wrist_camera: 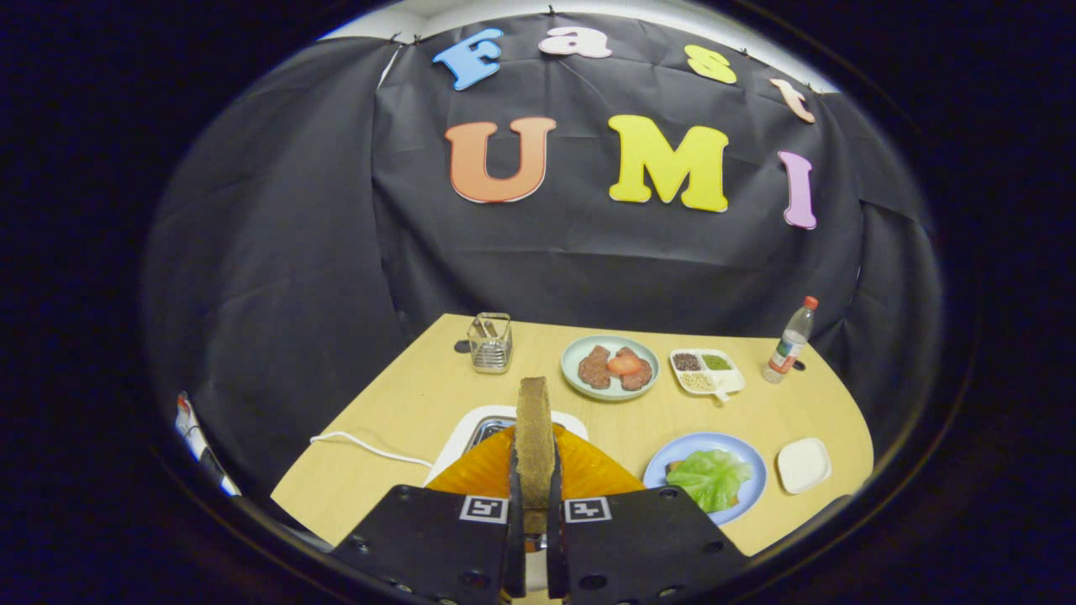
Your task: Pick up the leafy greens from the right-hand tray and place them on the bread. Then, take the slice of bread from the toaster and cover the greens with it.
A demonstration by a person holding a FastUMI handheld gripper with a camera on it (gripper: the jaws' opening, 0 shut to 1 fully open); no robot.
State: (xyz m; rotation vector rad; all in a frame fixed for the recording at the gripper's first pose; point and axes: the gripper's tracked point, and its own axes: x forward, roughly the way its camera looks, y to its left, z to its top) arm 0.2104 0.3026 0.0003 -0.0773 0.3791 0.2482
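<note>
Brown bread: a slice of bread (535,437) stands upright on edge right between my fingers, and I can see its crusty edge facing me.
Gripper: my gripper (535,525) is clenched on that slice, both black fingers (437,546) pressing its flat sides.
Toaster: the toaster (504,458), white-rimmed with an orange body, sits directly under and just beyond the slice; a white cord (370,448) trails off its left side across the wooden table (403,395).
Leafy greens: the leafy greens (710,477) lie on a blue plate (704,444) just right of my fingers, and I make out a brown edge under them, likely the bread base.
White dish: a small white dish (804,464) sits just beside the blue plate, further right.
Far side: I've got a wire holder (491,343), a pale green plate (609,368) with meat pieces and a tomato slice, a divided tray (706,371) of seasonings, and a bottle (791,339) standing upright with a red cap.
</note>
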